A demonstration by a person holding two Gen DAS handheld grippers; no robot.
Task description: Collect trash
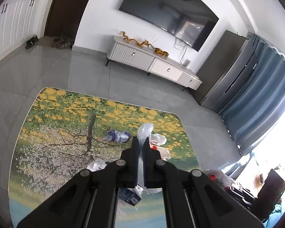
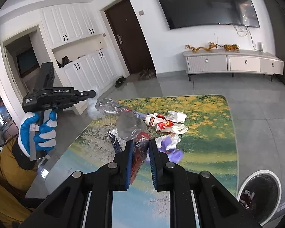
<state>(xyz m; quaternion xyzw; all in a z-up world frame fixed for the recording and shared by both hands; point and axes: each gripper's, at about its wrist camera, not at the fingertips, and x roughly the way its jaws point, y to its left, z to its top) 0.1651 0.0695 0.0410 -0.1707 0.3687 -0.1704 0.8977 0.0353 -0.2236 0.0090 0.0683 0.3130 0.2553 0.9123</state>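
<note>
Left tool [image 1: 141, 142] is clamped tight on a clear plastic bag [image 1: 145, 131], which sticks up past the fingertips above the tabletop [image 1: 47, 133]. Only the right wrist view shows this tool from outside: it is gripped by a blue-and-white gloved hand [image 2: 39, 131] at the left, above a yellow sleeve [image 2: 3, 171], with a crumpled clear bag hanging from its tip off the tabletop's left edge. Right tool [image 2: 140, 148] is closed, with a narrow gap, on a red-printed wrapper [image 2: 139, 152] held over the flower-patterned surface. Loose litter lies beyond it: a dark-printed packet [image 2: 115, 140], a red-and-white wrapper [image 2: 165, 123] and a purple-and-white bag [image 2: 169, 144]. A white-rimmed bin [image 2: 259, 193] stands on the floor at the lower right, seen in the right view alone. The left view alone shows blue curtains [image 1: 256, 95].
</note>
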